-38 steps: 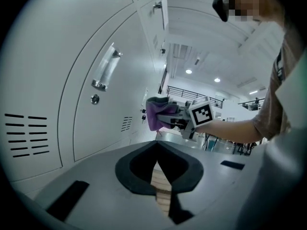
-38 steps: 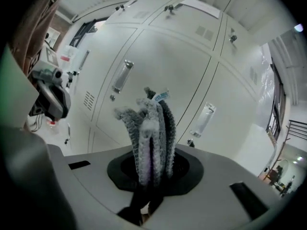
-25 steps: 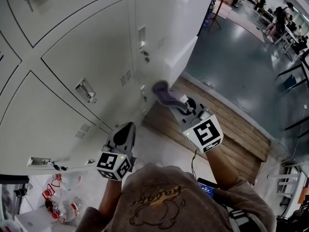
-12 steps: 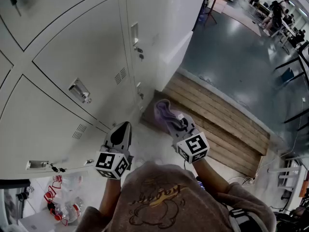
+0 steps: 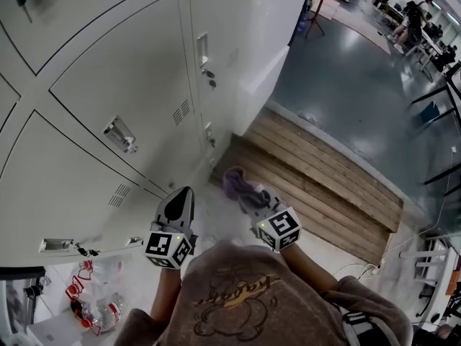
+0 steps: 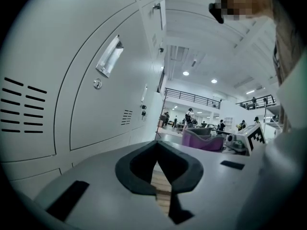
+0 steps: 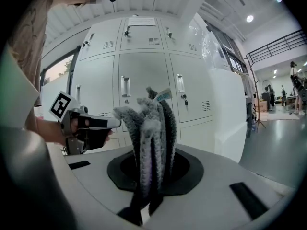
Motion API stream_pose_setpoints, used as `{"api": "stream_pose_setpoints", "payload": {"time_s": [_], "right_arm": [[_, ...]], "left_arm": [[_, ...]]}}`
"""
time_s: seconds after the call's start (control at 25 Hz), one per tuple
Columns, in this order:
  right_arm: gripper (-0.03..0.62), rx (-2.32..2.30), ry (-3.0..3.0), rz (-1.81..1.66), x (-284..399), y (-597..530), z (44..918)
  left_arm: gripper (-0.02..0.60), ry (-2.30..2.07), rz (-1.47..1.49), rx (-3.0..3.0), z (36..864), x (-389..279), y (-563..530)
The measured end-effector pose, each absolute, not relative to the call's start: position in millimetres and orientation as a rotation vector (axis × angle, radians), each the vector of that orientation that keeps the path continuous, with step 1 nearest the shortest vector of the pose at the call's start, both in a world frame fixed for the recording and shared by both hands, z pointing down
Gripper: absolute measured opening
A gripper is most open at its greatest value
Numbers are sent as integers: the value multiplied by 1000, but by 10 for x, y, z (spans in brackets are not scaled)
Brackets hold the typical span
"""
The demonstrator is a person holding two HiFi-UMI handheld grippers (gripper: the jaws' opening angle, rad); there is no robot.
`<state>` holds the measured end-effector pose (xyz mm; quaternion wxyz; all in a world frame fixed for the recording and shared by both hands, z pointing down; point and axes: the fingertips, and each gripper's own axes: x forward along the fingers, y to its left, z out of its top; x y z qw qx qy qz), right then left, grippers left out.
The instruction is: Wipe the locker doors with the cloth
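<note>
The white locker doors (image 5: 108, 71) fill the left of the head view, each with a metal handle (image 5: 119, 135) and a lock. A purple-grey cloth (image 5: 235, 184) sticks out of my right gripper (image 5: 248, 197), which is shut on it and held a short way off the lockers, not touching them. In the right gripper view the cloth (image 7: 151, 128) stands bunched between the jaws (image 7: 148, 176), with the locker doors (image 7: 139, 87) behind it. My left gripper (image 5: 178, 206) points at the lower lockers, shut and holding nothing (image 6: 158, 174). The cloth (image 6: 204, 139) also shows in the left gripper view.
A wooden plank platform (image 5: 324, 179) lies at the foot of the lockers, with a glossy grey floor (image 5: 346, 71) beyond it. Plastic bottles and red items (image 5: 90, 305) lie at the bottom left. People stand far off in the hall (image 5: 418, 13).
My right gripper has drawn the cloth back from the locker's corner, down and towards the person. The left gripper has stayed nearly still.
</note>
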<state>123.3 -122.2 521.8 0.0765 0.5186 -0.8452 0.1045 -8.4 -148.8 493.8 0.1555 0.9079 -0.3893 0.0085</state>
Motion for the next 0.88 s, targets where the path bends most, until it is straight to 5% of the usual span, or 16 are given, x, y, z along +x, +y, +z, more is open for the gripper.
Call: {"api": "stream_pose_setpoints", "payload": {"time_s": [0.88], "right_arm": [[54,1572,-2539,254,1280,-1253,5117]], "left_arm": [[3,-1171,46,2577,4952,-207,-1473]]}}
